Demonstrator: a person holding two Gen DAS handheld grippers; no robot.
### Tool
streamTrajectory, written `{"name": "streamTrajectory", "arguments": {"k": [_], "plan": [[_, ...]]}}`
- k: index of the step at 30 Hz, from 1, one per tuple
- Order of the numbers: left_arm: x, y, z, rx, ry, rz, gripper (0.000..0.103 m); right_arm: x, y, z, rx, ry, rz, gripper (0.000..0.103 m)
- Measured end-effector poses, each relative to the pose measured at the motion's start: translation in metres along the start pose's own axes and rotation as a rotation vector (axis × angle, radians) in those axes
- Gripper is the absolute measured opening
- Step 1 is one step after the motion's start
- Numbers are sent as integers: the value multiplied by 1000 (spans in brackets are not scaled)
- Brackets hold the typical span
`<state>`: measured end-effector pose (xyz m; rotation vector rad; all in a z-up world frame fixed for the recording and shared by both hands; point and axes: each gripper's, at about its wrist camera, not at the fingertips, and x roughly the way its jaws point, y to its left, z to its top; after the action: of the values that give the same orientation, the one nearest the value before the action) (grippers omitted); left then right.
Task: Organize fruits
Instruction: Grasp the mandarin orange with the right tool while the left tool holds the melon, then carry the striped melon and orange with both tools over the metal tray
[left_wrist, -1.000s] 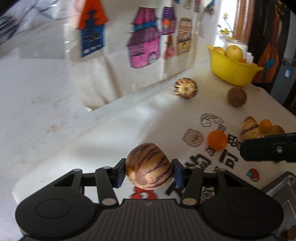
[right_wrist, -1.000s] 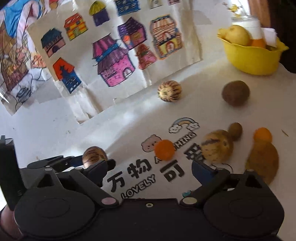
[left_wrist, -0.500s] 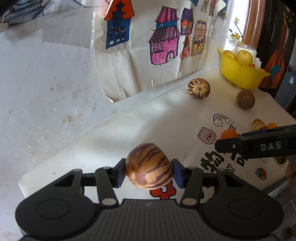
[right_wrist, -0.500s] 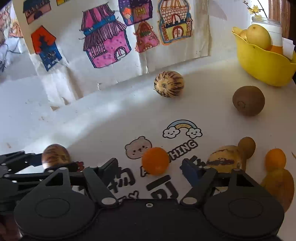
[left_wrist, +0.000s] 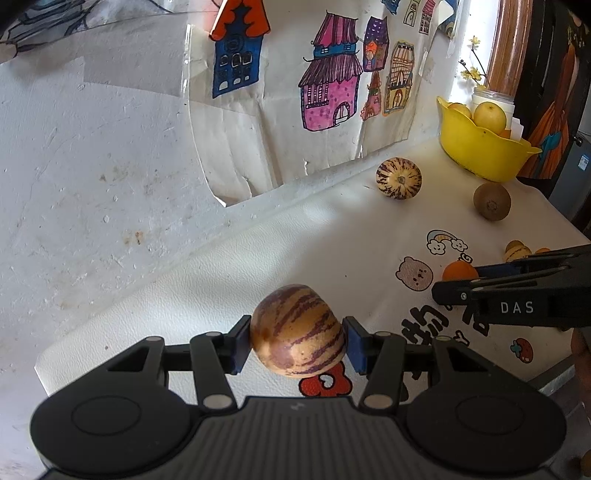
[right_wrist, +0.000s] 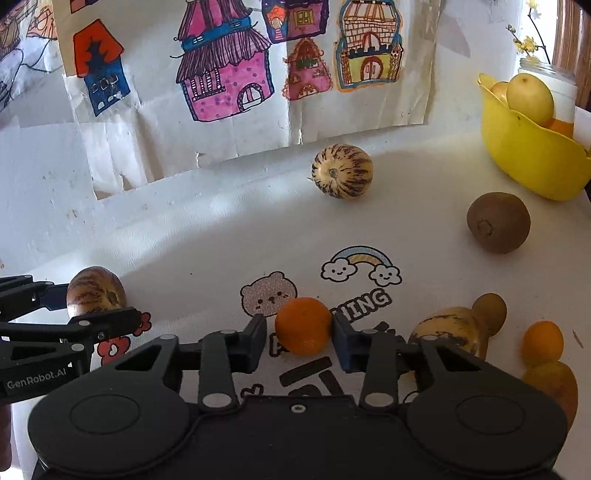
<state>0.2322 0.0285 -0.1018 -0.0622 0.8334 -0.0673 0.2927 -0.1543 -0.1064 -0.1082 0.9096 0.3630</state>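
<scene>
My left gripper (left_wrist: 297, 343) is shut on a tan fruit with purple stripes (left_wrist: 297, 328), held just above the white printed tablecloth (left_wrist: 258, 266). In the right wrist view that same striped fruit (right_wrist: 94, 291) shows at the far left between the left fingers. My right gripper (right_wrist: 300, 332) is closing, and a small orange (right_wrist: 303, 325) sits between its blue pads, which meet its sides on the cloth. A yellow bowl (right_wrist: 528, 158) holding yellow fruit stands at the far right.
A second striped fruit (right_wrist: 341, 171) lies near the wall. A brown kiwi (right_wrist: 496, 221) sits in front of the bowl. Right of my right gripper are a striped fruit (right_wrist: 443, 328), another small orange (right_wrist: 541, 339) and a yellowish fruit (right_wrist: 554, 384). Drawings of houses hang on the wall (right_wrist: 225, 74).
My right gripper came forward and down over the orange, and its wide jaws drew in onto it. The left gripper kept its hold on the striped fruit.
</scene>
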Motion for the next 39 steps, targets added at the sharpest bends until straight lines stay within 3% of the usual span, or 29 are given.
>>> {"name": "streamTrajectory", "arguments": {"k": [16, 28, 39], "plan": [[-5, -5, 1, 9, -7, 1, 56, -31, 11, -8, -11, -37, 65, 34], [-52, -15, 4, 22, -88, -19, 56, -105, 25, -8, -8, -158, 74, 34], [-107, -31, -3, 56, -162, -43, 56, -181, 39, -28, -5, -271, 75, 34]]}}
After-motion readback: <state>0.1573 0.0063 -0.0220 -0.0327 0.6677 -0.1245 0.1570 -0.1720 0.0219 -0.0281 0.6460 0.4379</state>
